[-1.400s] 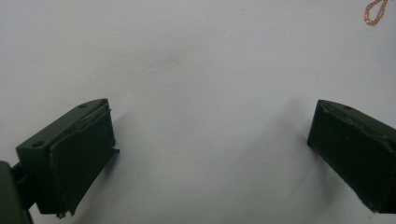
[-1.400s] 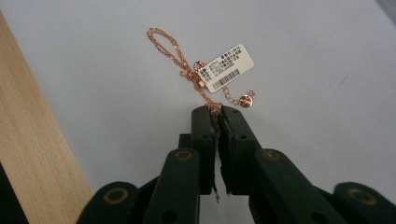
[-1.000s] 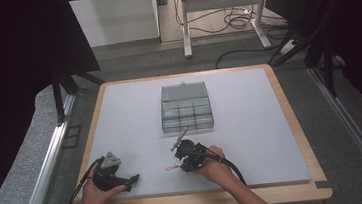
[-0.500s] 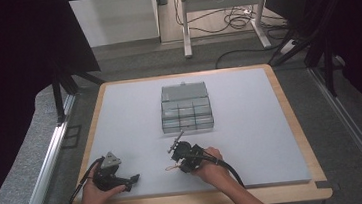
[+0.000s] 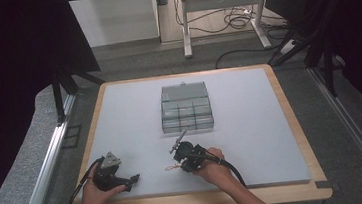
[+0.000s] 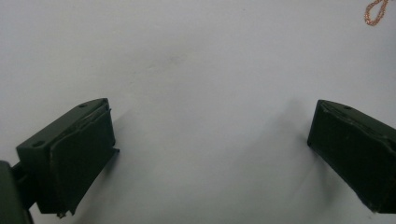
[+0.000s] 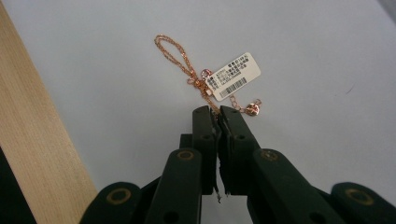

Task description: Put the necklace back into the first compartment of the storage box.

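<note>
One thin rose-gold chain [image 7: 180, 58] with a white paper tag [image 7: 232, 76] lies near the surface's [image 5: 253, 140] front edge, pinched in the right tongs [image 7: 218, 112], whose jaws have just been closing; the left tongs [image 6: 210, 140] gape open.

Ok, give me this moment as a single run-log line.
right gripper: jaws just closed, shut on chain beside its tag | left gripper: open, on mat | compartment box: untouched

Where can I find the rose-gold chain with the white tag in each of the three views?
High view: chain lies low centre, just left of the right gripper.
Left gripper view: a loop of it at the top right corner.
Right gripper view: centre, pinched by the jaws.
Shared landmark: the pale grey mat.
</note>
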`<state>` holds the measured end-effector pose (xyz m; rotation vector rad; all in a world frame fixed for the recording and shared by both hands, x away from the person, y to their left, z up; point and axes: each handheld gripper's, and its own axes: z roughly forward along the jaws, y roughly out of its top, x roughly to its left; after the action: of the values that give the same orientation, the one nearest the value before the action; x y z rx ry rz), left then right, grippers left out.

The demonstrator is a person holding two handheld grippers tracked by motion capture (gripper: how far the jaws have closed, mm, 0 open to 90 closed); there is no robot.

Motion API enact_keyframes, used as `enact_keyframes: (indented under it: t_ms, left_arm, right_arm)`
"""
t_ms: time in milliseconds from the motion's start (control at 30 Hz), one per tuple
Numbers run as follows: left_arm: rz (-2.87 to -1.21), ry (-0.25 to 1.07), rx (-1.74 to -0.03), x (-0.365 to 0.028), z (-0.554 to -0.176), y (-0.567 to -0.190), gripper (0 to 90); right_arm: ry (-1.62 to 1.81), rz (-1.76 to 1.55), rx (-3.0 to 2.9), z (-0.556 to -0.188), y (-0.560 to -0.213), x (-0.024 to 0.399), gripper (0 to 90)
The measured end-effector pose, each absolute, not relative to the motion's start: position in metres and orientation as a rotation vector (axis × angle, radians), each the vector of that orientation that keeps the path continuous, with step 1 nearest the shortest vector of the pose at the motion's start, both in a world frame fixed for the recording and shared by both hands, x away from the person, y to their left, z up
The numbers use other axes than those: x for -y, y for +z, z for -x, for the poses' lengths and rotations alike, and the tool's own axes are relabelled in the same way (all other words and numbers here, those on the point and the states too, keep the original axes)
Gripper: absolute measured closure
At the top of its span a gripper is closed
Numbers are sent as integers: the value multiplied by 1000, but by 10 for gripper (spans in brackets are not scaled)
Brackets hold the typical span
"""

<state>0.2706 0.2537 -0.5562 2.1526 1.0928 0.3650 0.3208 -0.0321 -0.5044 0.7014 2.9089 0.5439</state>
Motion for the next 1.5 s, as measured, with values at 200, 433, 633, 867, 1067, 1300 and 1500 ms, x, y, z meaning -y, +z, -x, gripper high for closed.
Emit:
enact_keyframes:
  t_ms: [200, 433, 633, 867, 1067, 1300, 1500]
  left_arm:
    - [-2151, 365, -1092, -254, -271, -556, 6]
    - [-2149, 365, -1095, -254, -271, -556, 6]
    - [-2148, 365, -1095, -253, -271, -556, 6]
    - [-2150, 362, -1096, -254, -271, -556, 6]
    - [-2149, 363, -1095, -254, -271, -556, 6]
    - [-2147, 362, -1096, -254, -270, -556, 6]
    - [-2143, 365, -1098, -253, -270, -557, 6]
  right_arm:
    - [578, -706, -2907, -323, -497, 34, 848]
    - [633, -698, -2889, -323, -478, 37, 848]
    - [688, -707, -2867, -324, -461, 43, 848]
    - [756, -712, -2835, -325, -436, 47, 848]
    - [807, -694, -2795, -325, -410, 48, 848]
    - [863, -663, -2773, -322, -384, 50, 848]
    - [905, -667, -2755, -324, -370, 53, 848]
